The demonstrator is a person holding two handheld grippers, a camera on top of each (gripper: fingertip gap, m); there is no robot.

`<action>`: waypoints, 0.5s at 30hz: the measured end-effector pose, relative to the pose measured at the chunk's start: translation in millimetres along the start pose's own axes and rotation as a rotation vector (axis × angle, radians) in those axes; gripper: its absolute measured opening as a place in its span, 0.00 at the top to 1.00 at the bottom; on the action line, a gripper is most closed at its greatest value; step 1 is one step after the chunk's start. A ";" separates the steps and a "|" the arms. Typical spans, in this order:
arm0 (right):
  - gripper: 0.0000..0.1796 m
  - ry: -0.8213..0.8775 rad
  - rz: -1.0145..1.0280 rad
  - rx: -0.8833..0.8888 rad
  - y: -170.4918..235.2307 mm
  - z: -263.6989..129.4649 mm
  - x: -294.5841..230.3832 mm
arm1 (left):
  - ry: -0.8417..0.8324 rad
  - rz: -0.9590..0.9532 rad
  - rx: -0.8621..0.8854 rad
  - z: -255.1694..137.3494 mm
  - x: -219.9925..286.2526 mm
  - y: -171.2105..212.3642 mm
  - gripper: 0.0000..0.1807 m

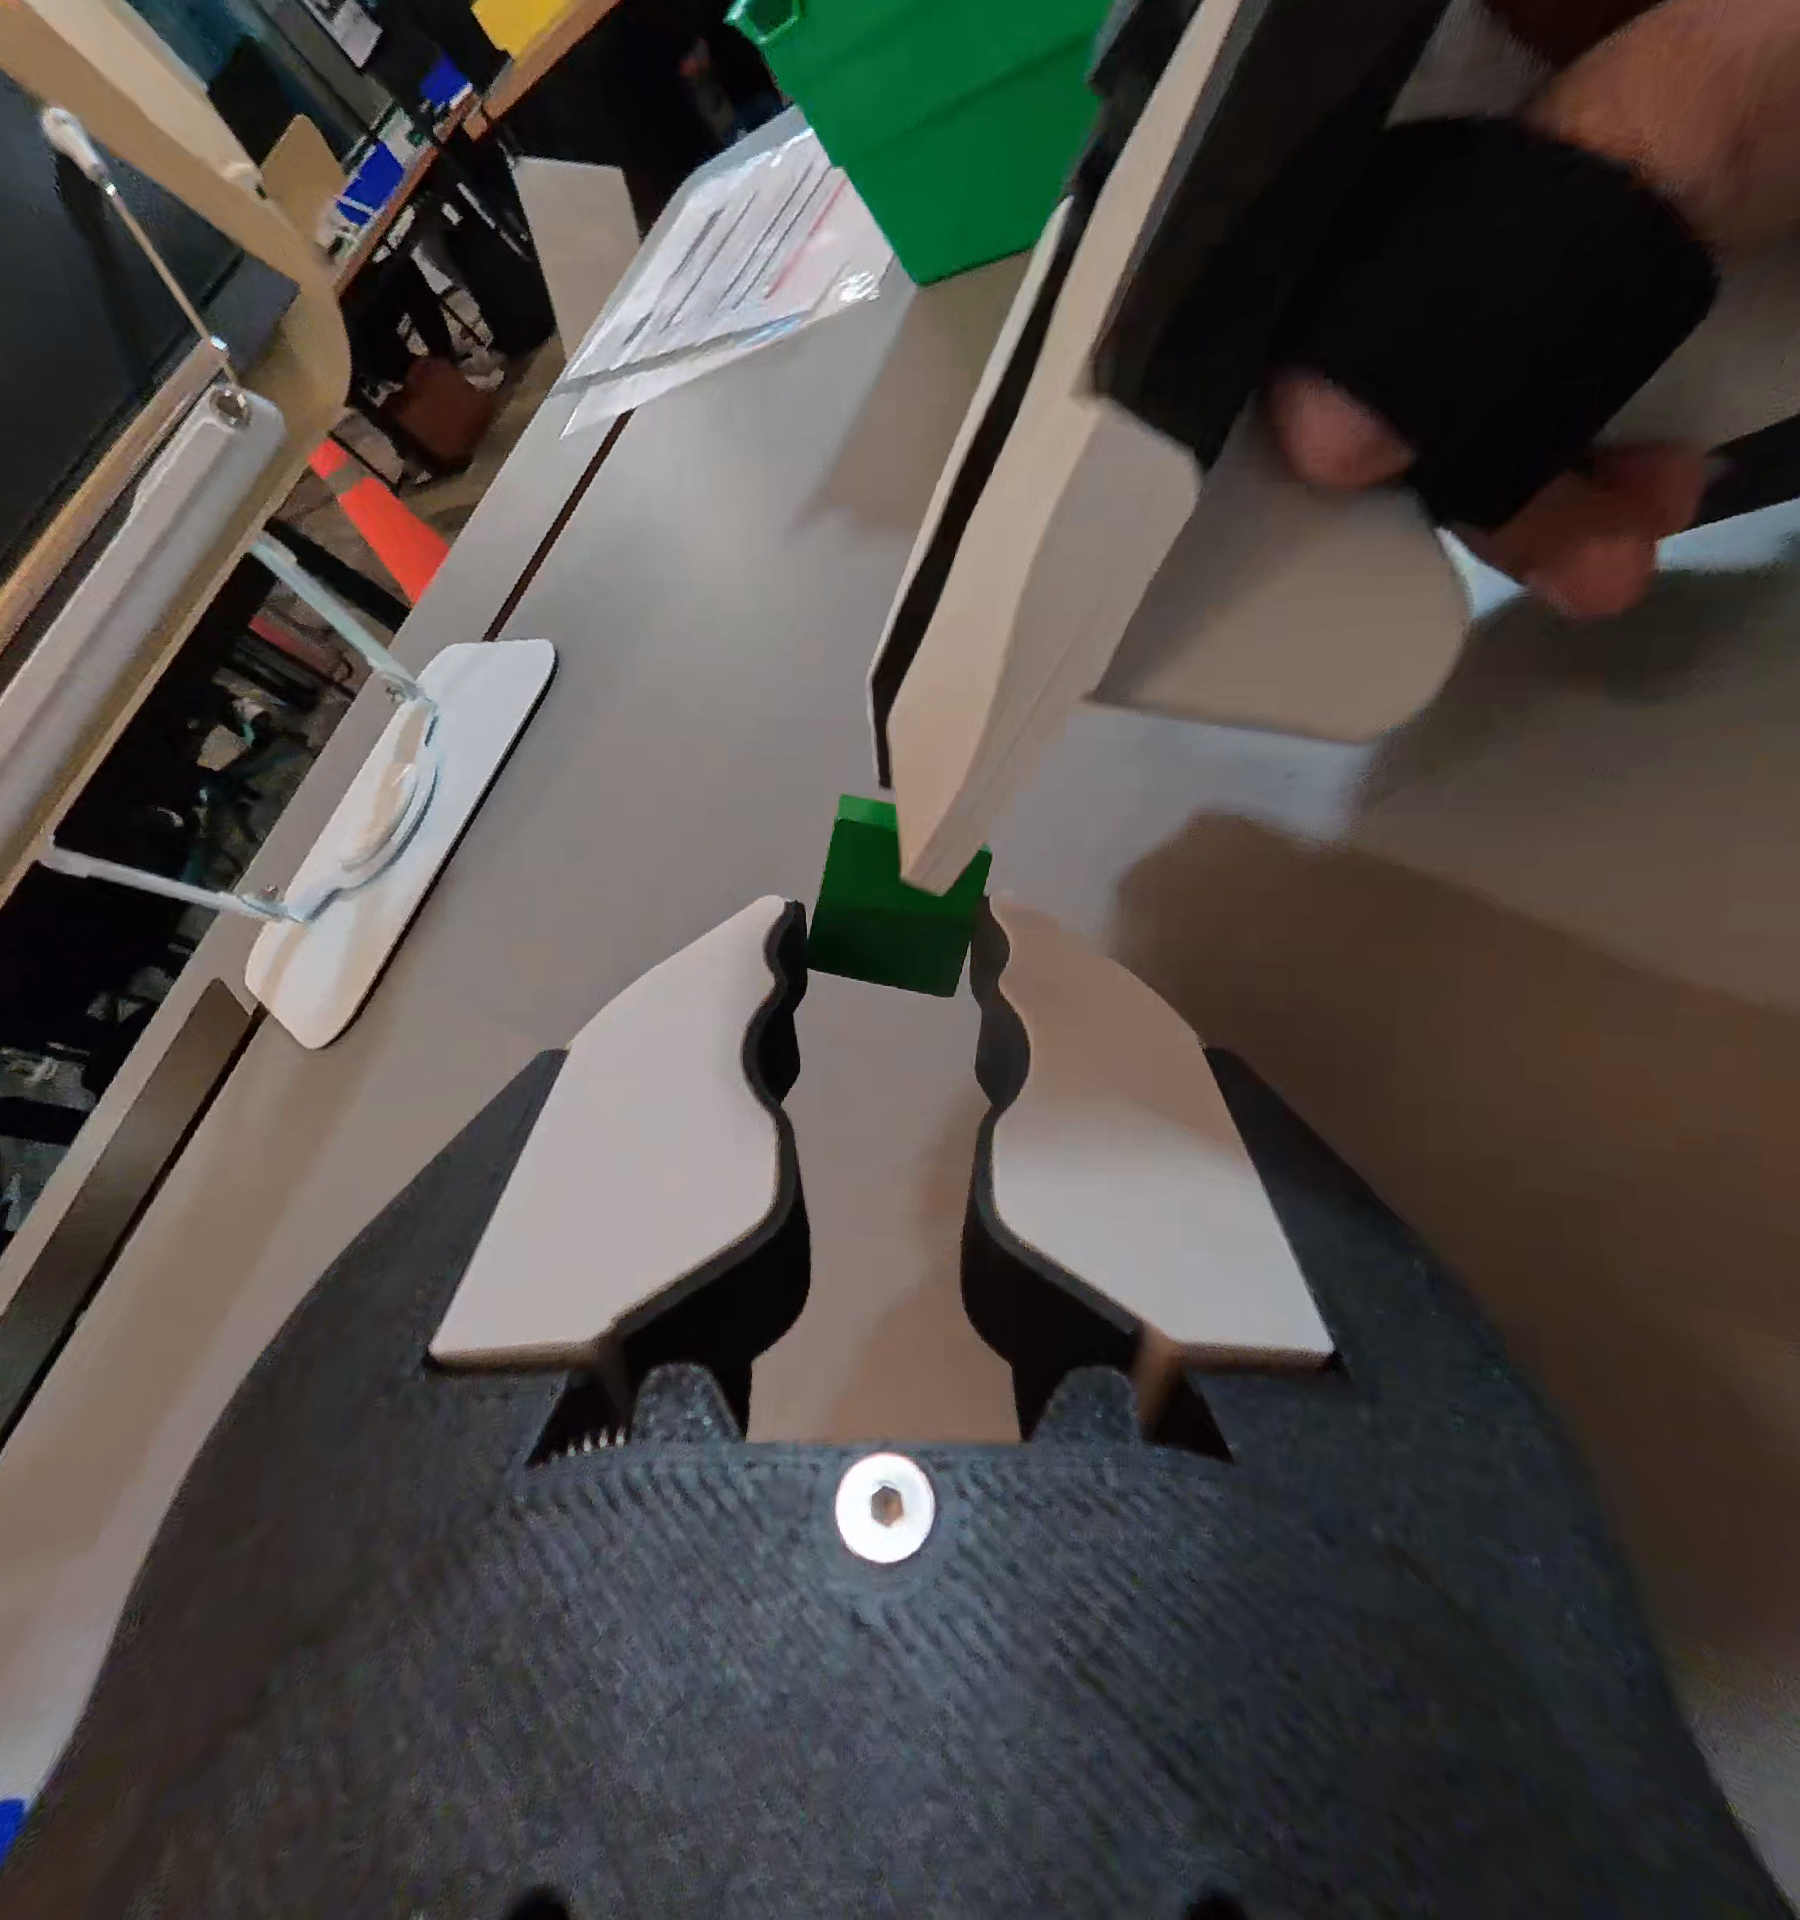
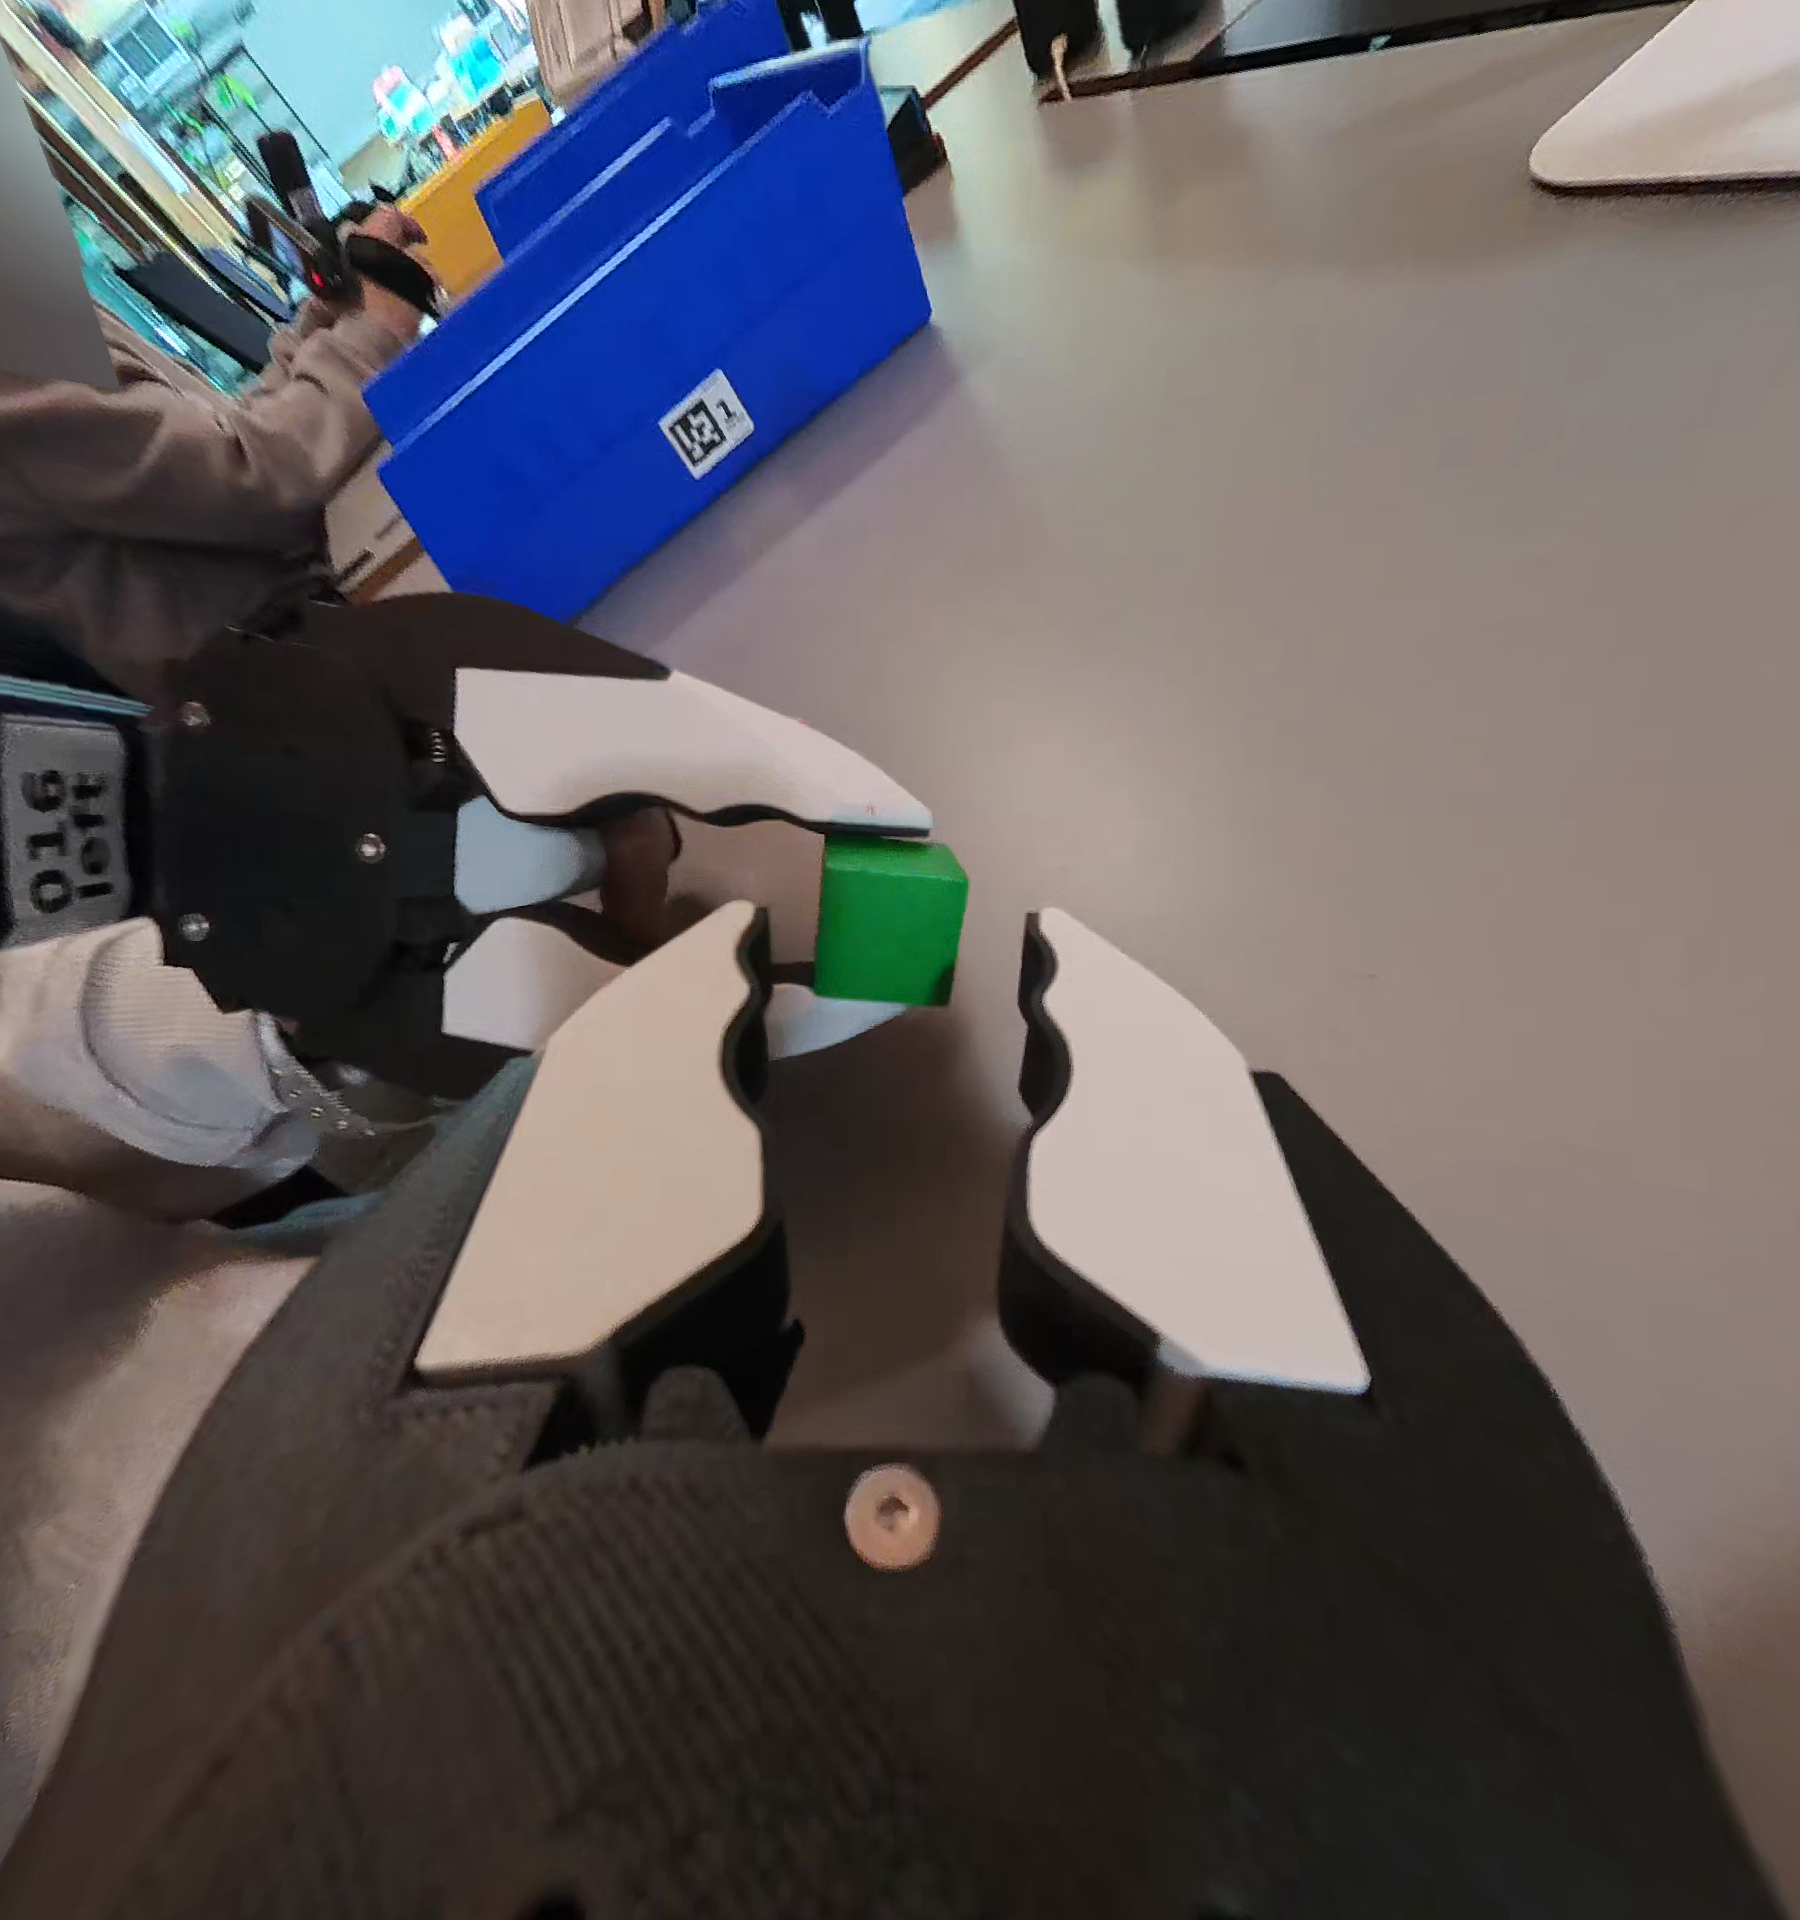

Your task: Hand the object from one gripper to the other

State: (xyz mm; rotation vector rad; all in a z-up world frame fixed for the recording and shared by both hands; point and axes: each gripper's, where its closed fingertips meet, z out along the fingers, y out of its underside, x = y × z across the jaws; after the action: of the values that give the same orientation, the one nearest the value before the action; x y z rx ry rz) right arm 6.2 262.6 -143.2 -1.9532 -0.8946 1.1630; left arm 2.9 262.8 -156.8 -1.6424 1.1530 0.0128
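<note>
A small green cube (image 1: 880,925) is clamped between the fingertips of my left gripper (image 1: 888,935), above the grey table. In the right wrist view the left gripper (image 2: 901,920) comes in from the left, with one finger above the cube (image 2: 891,920) and one below. My right gripper (image 2: 896,935) is open, with one finger on each side of the cube and a gap on both sides. In the left wrist view the right gripper (image 1: 911,821) reaches down from above, its fingertips at the cube's top.
A green bin (image 1: 937,135) and a clear sleeve of papers (image 1: 730,270) lie at the table's far end. A white monitor stand base (image 1: 397,831) sits at the left. A blue bin (image 2: 647,395) stands behind the grippers, and a white base (image 2: 1706,114) at the far right. The tips of both grippers are at nearly the same place.
</note>
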 end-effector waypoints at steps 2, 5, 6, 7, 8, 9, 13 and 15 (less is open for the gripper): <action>0.82 0.017 -0.033 -0.018 3.1 1.1 1.0 | 0.004 0.025 0.006 -0.2 3.5 -2.4 0.83; 0.84 0.009 -0.044 -0.023 2.0 -0.7 -0.5 | 0.006 0.025 0.011 0.0 4.7 -3.2 0.83; 0.85 -0.001 -0.039 -0.018 0.7 -1.5 -1.0 | 0.013 0.011 0.026 -0.3 4.6 -4.4 0.84; 0.85 -0.014 -0.028 -0.007 -1.2 -2.7 -1.6 | 0.022 -0.012 0.044 -0.9 4.4 -6.1 0.84; 0.85 -0.032 -0.012 0.009 -3.8 -4.2 -2.5 | 0.028 -0.044 0.063 -1.4 3.5 -8.2 0.84; 0.85 -0.052 0.007 0.032 -7.4 -6.4 -3.5 | 0.028 -0.082 0.078 -1.7 1.0 -9.4 0.81; 0.85 -0.127 0.084 0.149 -24.7 -20.0 -2.8 | 0.082 -0.303 0.156 -4.4 -9.9 -14.3 0.64; 0.85 -0.178 0.118 0.208 -33.0 -26.7 -3.9 | 0.159 -0.435 0.227 -9.6 -12.9 -21.9 0.64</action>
State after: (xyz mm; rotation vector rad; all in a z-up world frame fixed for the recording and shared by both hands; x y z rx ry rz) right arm 22.1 271.4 -104.6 -1.7738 -0.7227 1.4563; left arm 5.9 263.1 -129.8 -1.6769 0.8558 -0.5167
